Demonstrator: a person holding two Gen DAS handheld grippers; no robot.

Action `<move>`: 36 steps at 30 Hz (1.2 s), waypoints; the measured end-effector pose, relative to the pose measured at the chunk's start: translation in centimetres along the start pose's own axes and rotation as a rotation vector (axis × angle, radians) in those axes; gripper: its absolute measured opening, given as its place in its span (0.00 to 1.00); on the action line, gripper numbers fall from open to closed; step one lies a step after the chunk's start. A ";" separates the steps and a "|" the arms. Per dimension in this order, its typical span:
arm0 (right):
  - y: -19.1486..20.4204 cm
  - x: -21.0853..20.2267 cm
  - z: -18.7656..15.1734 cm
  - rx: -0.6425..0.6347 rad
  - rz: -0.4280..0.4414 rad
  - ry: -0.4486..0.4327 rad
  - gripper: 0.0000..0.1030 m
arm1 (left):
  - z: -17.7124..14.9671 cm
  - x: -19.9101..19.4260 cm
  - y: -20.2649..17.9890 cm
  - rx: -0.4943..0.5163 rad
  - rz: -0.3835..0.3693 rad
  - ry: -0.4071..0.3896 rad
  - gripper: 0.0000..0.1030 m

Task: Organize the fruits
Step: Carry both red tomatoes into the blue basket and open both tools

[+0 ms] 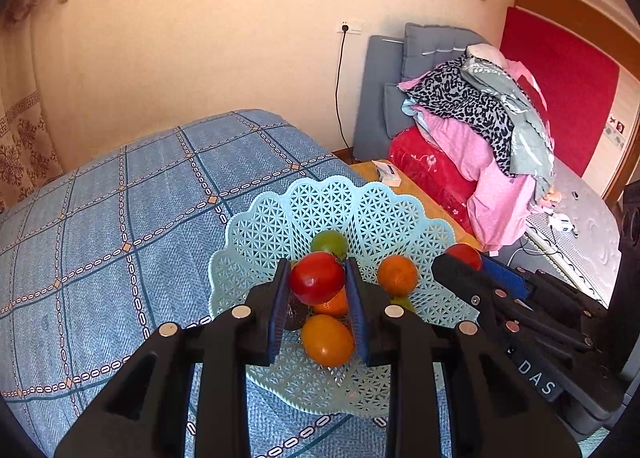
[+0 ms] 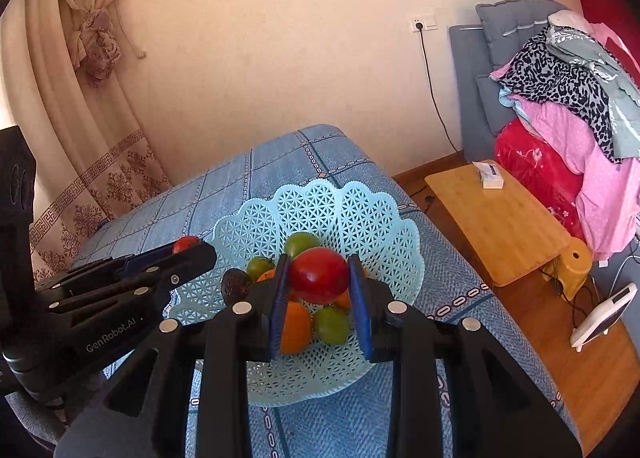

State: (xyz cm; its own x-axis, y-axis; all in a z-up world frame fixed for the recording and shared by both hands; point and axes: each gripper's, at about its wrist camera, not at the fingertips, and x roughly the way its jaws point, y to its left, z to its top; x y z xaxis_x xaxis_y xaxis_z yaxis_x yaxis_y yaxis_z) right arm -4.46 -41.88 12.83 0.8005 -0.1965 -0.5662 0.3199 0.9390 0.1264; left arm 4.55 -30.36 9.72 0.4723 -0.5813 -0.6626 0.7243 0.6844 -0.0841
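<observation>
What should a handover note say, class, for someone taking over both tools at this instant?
Left tool: shut on a red fruit, held above the basket.
Right tool: shut on another red fruit, also over the basket.
Light blue lattice basket sits on the blue checked cloth; it already holds green and orange fruits and one dark fruit.
Done: most fruit gathered in the basket.
Left: probably set both red fruits down in it and open the tools. No loose fruit shows on the cloth.
</observation>
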 end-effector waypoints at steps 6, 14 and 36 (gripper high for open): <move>-0.6 0.5 0.1 0.009 -0.007 0.004 0.28 | 0.2 0.6 -0.3 0.004 0.003 0.006 0.27; -0.9 0.8 0.1 0.022 -0.009 0.002 0.28 | 0.2 1.0 0.0 -0.018 -0.007 0.007 0.43; 0.5 0.7 0.1 0.024 -0.015 0.007 0.53 | -1.0 -2.4 5.0 -0.103 0.212 -0.070 0.84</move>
State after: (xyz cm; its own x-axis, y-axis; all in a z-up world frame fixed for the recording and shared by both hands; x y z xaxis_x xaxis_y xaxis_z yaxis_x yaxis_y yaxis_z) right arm -3.66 -41.57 12.59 0.7923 -0.2083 -0.5734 0.3440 0.9288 0.1379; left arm 6.51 -25.07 10.13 0.6450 -0.4462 -0.6204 0.5515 0.8337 -0.0263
